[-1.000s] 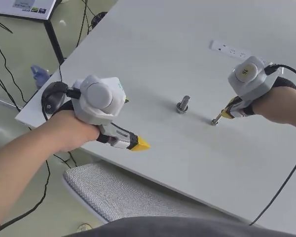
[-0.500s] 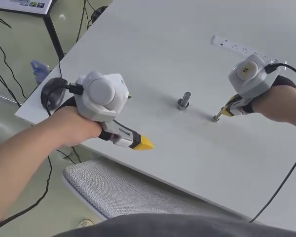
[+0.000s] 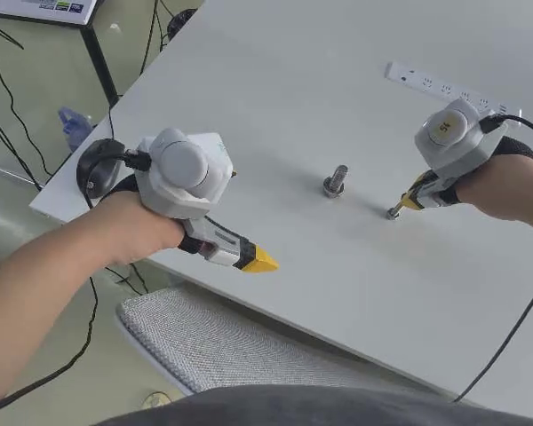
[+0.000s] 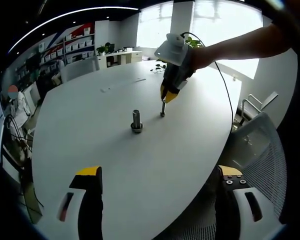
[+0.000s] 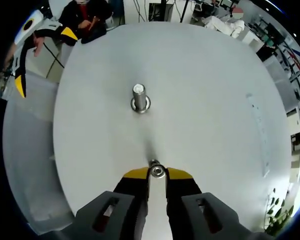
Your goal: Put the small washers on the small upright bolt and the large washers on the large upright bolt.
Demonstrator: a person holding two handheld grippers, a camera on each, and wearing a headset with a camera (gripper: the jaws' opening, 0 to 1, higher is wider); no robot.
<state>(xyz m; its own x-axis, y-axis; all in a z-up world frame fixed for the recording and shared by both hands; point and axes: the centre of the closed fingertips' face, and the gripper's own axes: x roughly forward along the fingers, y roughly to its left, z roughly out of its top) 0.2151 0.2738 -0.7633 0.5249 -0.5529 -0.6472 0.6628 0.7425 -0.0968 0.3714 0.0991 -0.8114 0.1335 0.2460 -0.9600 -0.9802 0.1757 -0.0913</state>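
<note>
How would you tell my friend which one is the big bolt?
Look at the big white table with a power strip near its far edge. Near the middle stands the big bolt, upright, with nothing touching it. It is thicker and taller than the small bolt beside it, which sits at the right gripper's yellow tips.

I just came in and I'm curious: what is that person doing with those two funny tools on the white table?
A person is holding a gripper in each hand over a white table. The right gripper has its claw tips on either side of the top of the small upright bolt; whether it pinches anything there is too small to tell. The left gripper hangs open at the table's near edge, holding nothing. The large upright bolt stands on the table between them.
</note>
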